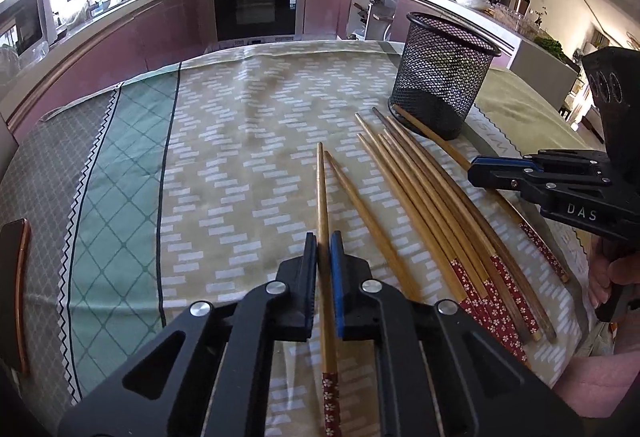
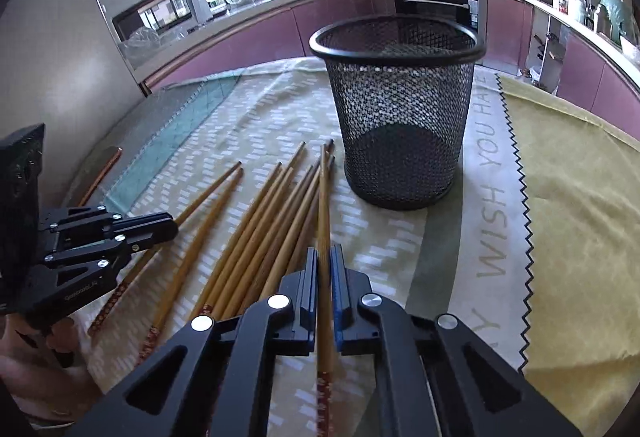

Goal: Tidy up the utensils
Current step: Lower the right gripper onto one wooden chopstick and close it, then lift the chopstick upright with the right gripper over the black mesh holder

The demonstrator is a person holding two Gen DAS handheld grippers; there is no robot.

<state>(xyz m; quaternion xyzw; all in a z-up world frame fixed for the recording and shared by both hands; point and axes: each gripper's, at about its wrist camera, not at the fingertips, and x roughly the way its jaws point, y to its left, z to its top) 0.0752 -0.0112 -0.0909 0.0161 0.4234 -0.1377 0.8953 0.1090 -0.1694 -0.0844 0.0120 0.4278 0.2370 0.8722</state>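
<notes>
You had the left gripper [image 1: 324,243] and right gripper [image 2: 325,257] each clamped on one chopstick [image 1: 323,197], presumably to carry both to the mesh holder [image 2: 400,109]

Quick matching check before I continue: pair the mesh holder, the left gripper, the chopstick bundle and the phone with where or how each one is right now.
Things:
1. mesh holder
2. left gripper
3. chopstick bundle
4. phone

States:
A. lying loose on the tablecloth
B. at the table's left edge
C. upright, nothing inside
D. jaws shut on one chopstick

Pairs: 1-C, 2-D, 3-A, 4-B
</notes>
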